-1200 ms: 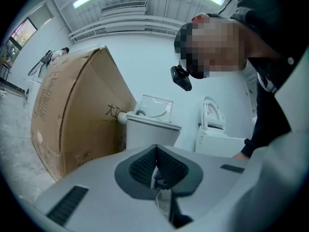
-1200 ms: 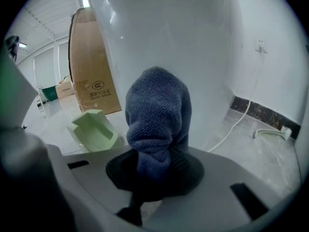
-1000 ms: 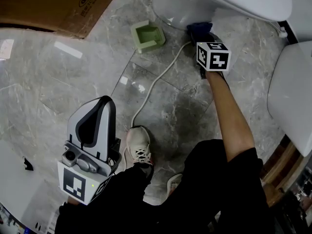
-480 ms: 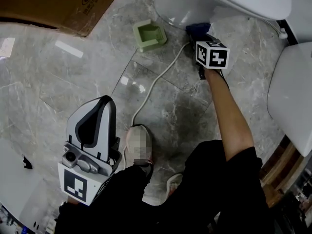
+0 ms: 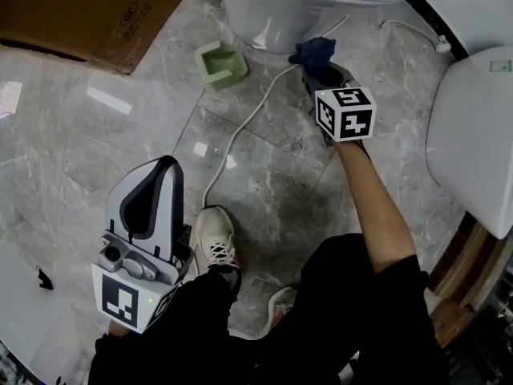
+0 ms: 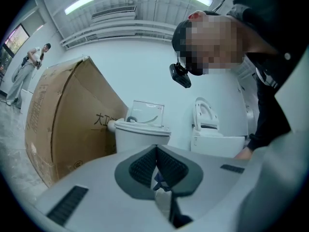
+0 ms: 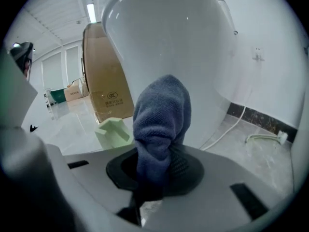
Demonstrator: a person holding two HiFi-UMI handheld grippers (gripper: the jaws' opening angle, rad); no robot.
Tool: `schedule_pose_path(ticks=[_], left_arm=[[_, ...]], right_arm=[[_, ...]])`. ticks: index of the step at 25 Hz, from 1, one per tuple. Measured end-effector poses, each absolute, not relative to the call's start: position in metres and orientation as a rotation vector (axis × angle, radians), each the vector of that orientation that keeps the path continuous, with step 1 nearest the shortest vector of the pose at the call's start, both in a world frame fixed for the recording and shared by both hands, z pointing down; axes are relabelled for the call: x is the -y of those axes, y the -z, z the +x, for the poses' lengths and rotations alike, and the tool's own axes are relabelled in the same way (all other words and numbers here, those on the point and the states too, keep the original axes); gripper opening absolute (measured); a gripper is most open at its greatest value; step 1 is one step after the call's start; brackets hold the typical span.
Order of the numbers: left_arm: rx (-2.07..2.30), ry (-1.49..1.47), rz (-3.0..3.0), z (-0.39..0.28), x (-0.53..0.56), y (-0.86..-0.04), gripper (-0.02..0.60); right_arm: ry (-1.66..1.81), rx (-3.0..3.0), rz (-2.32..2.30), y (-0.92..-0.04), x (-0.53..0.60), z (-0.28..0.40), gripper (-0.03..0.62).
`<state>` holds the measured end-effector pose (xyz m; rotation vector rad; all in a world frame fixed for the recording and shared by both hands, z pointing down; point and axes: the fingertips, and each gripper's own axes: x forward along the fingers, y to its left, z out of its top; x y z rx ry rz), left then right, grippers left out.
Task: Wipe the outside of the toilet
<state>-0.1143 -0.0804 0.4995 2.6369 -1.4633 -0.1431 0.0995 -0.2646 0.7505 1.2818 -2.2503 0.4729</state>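
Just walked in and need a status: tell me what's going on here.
A person holds a tool in each hand. The right tool is shut on a blue cloth, held up to the lower outside of the toilet bowl; contact is unclear. The left tool, shut and empty, is held back by their knee.

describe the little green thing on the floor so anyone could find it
Find the white toilet at the top of the head view. On the marble floor left of its base, near the cardboard box, sits a pale green square block, hollowed on top, the only green thing.
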Motion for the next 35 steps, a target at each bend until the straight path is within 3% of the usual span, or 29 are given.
schedule_pose_path(ticks=[17,35], left_arm=[[1.482,0.21,2.679,-0.092,0.057,-0.471,0.009],[1.492,0.209,2.627,-0.11,0.066,-0.483,0.009]], right_arm=[[-0.107,2.53,1.393,-0.544,0.251,0.122,0.071],[-0.041,2.513,1.384,-0.543,0.278,0.103,0.071]])
